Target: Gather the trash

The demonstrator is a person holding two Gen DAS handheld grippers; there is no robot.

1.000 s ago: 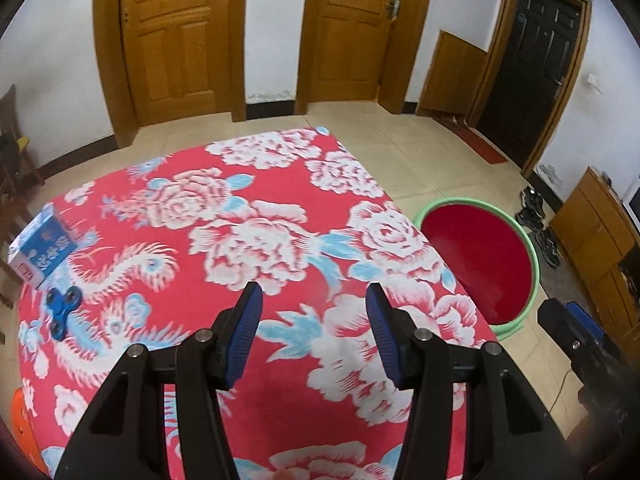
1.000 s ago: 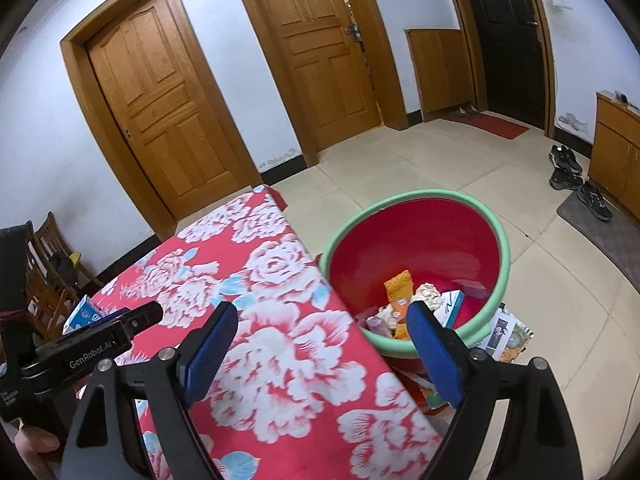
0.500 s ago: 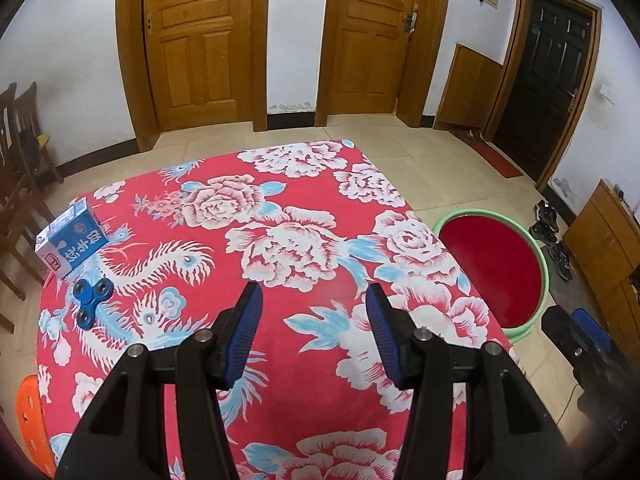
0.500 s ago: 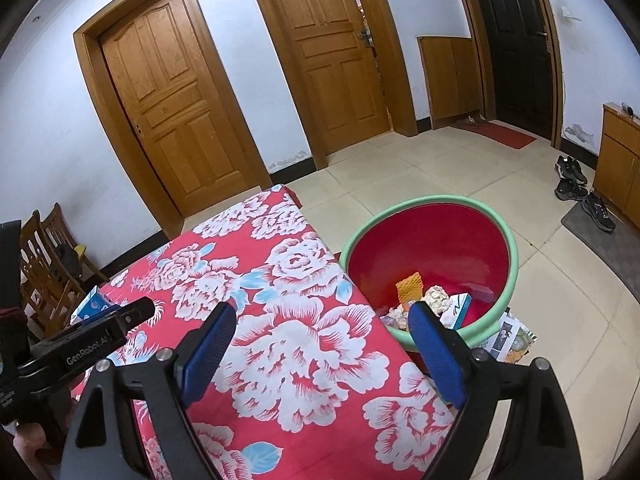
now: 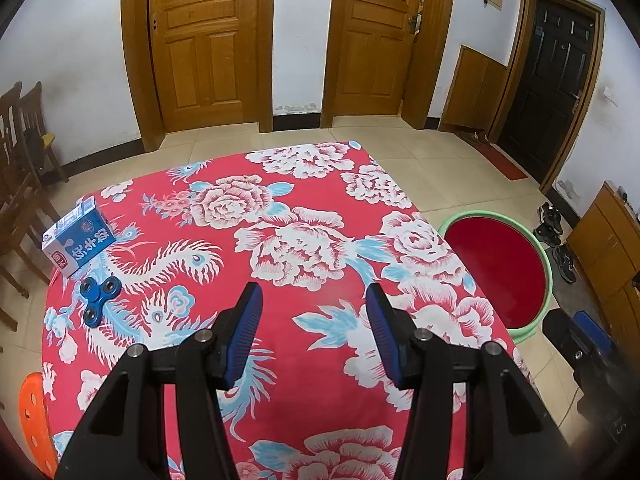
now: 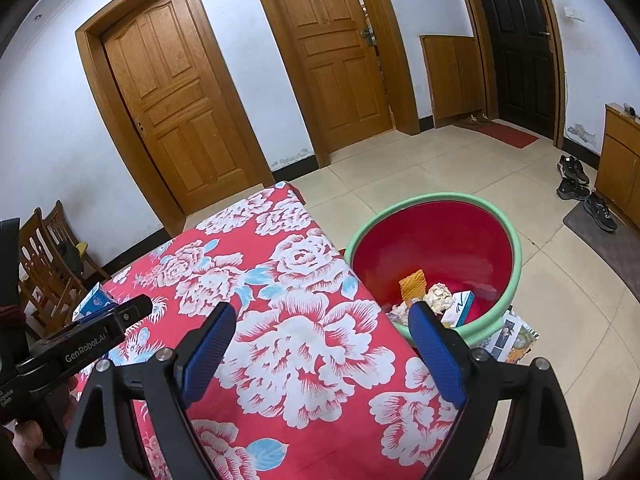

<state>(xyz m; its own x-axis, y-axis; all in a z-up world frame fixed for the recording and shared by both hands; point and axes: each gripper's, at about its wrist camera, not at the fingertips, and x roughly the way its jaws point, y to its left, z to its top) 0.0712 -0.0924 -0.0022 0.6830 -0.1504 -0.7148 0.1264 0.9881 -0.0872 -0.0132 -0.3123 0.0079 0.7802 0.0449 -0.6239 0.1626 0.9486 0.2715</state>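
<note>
The blue-and-white cardboard carton (image 5: 78,242) lay on its side at the far-left edge of the tabletop's red floral cloth (image 5: 316,208), its long axis slanting up to the right, a blue three-lobed fidget spinner (image 5: 98,300) just beside it. It sat ahead and well to the left of the left gripper (image 5: 314,310), judged the nearer one, which hovered wide and empty. The right gripper (image 6: 320,338), also wide and empty, hung near the green-rimmed red plastic basin (image 6: 514,258) holding scraps.
</note>
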